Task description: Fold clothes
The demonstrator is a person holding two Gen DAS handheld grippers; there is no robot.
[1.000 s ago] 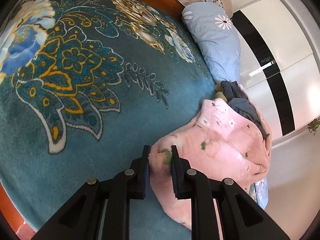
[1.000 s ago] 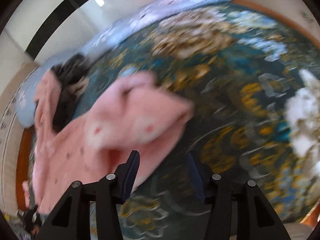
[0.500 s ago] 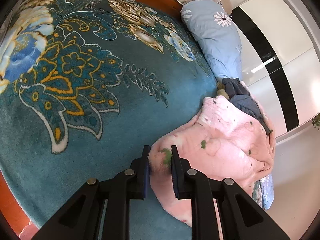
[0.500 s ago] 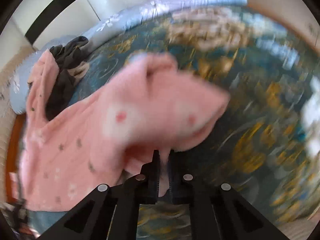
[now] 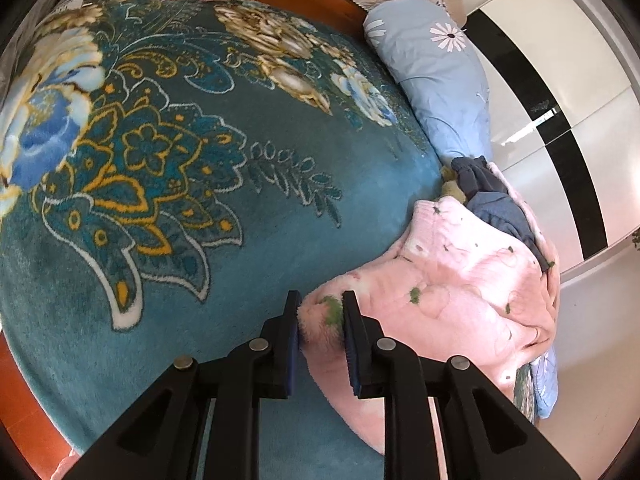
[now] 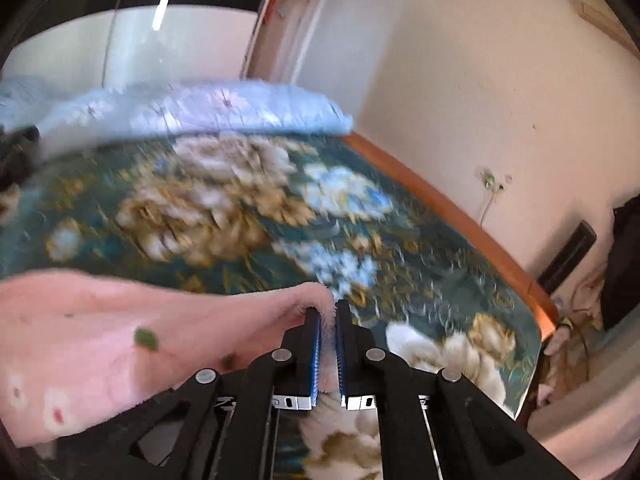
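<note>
Pinching the pink garment: left gripper and right gripper (fleece between both jaws).

Motion blur smeared the blanket's flower pattern in the right wrist view. The pink garment ran off that picture's left edge. A dark garment lay partly buried under pink folds near the bed's far edge.
</note>
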